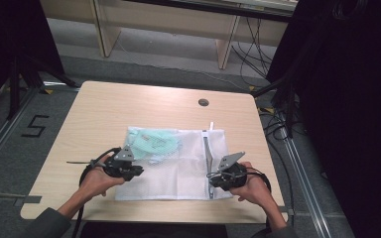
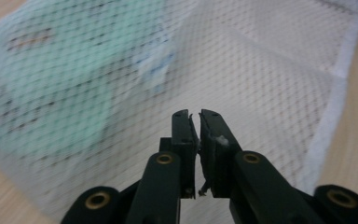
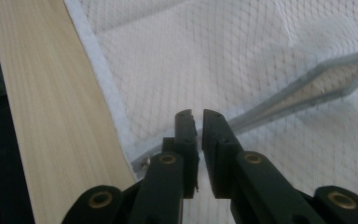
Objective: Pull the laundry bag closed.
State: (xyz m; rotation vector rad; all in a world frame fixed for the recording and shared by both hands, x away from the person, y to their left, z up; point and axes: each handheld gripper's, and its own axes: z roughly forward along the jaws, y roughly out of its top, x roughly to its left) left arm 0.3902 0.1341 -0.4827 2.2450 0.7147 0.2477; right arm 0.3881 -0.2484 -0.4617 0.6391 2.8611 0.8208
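The mesh bag (image 1: 178,166) lies flat at the centre of the table (image 1: 104,111), with a green item (image 1: 154,141) inside its left part. The left gripper (image 1: 138,171) rests over the bag's left edge, jaws nearly together, gripping nothing. The right gripper (image 1: 213,181) sits at the zipper (image 1: 207,156) near the bag's right side, jaws likewise almost closed on nothing.

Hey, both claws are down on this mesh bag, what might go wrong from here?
1. The left claw is nearly shut over the white mesh laundry bag; fine netting may snag.
2. The right claw hovers by the grey zipper strip near the wooden table edge; tugging might slide the bag off.
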